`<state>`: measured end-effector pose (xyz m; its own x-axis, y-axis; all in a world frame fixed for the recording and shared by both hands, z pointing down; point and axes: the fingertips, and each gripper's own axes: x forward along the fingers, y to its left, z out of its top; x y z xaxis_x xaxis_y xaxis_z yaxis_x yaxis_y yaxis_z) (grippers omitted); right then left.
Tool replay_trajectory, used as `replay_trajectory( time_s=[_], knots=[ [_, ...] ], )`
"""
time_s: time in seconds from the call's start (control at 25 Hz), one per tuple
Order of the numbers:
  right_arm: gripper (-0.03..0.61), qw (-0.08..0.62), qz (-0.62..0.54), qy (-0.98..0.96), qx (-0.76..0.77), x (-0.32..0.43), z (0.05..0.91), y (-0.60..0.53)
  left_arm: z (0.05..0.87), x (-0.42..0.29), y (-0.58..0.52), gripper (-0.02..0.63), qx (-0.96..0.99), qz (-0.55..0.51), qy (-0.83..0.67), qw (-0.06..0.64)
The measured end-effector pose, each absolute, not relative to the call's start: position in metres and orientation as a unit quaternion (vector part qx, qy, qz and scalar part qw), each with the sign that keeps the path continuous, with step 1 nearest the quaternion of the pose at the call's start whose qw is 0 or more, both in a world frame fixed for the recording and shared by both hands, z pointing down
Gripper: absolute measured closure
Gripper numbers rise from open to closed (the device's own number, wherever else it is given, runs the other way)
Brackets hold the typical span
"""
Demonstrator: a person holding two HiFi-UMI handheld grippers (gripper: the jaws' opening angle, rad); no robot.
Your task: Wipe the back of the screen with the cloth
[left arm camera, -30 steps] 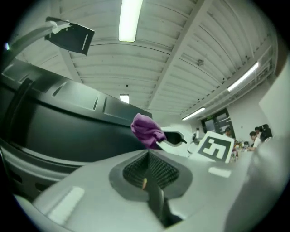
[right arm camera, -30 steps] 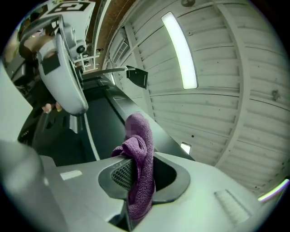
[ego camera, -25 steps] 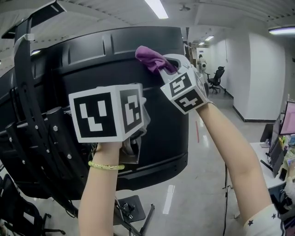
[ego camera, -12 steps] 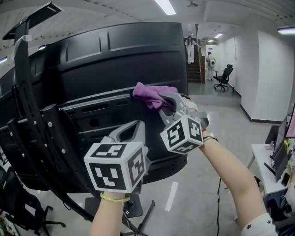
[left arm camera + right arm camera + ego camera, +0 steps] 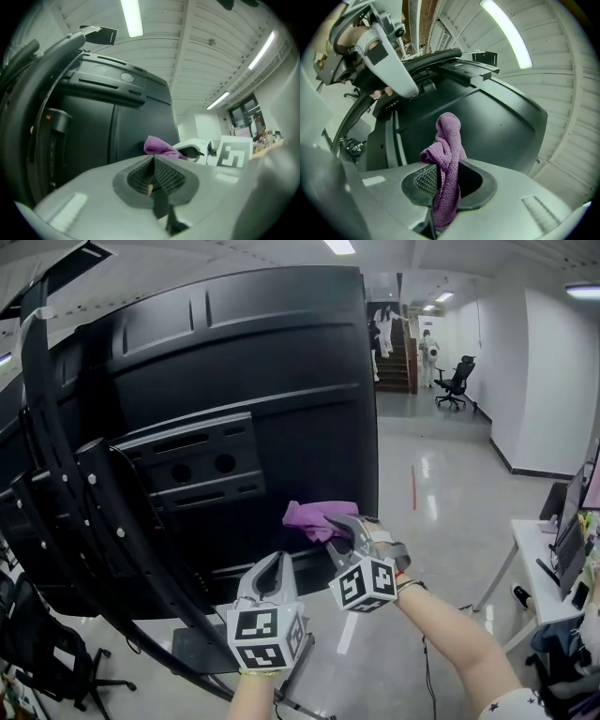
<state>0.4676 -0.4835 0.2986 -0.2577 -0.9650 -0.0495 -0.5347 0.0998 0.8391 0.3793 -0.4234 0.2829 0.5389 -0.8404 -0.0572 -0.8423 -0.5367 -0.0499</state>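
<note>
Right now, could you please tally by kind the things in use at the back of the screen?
screen: 1
purple cloth: 1
grippers: 2, namely the left gripper, shut and empty, and the right gripper, shut on the cloth
Total: 4

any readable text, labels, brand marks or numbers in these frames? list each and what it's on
No readable words, brands or numbers in any view.
Back of the screen: no label or logo shows.
Cubes on the left gripper and right gripper: black-and-white square marker patterns only, no letters.
Cloth: no tag shows.
Desk items at far right: too small to read.
</note>
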Motion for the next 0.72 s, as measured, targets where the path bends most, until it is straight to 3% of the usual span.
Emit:
replay_trajectory(
  time_s=[0.24,0.44,0.52,0.72],
  knots=[
    [0.518,0.296,-0.311,-0.730,0.531,0.465,0.386,-0.474,0.352,0.371,-0.429,0.606,-0.869,-0.005,0.495,-0.003],
    [0.518,0.272,-0.290,-0.737,0.547,0.462,0.395,-0.469,0.386,0.361,-0.430,0.606,-0.862,-0.020,0.506,-0.025],
    [0.518,0.220,-0.251,-0.758,0.560,0.463,0.388,-0.460,0.390,0.358,-0.426,0.606,-0.860,-0.014,0.509,-0.032],
    [0.518,0.003,-0.091,-0.822,0.562,0.458,0.375,-0.414,0.394,0.351,-0.404,0.606,-0.860,0.017,0.509,-0.041]
  ],
)
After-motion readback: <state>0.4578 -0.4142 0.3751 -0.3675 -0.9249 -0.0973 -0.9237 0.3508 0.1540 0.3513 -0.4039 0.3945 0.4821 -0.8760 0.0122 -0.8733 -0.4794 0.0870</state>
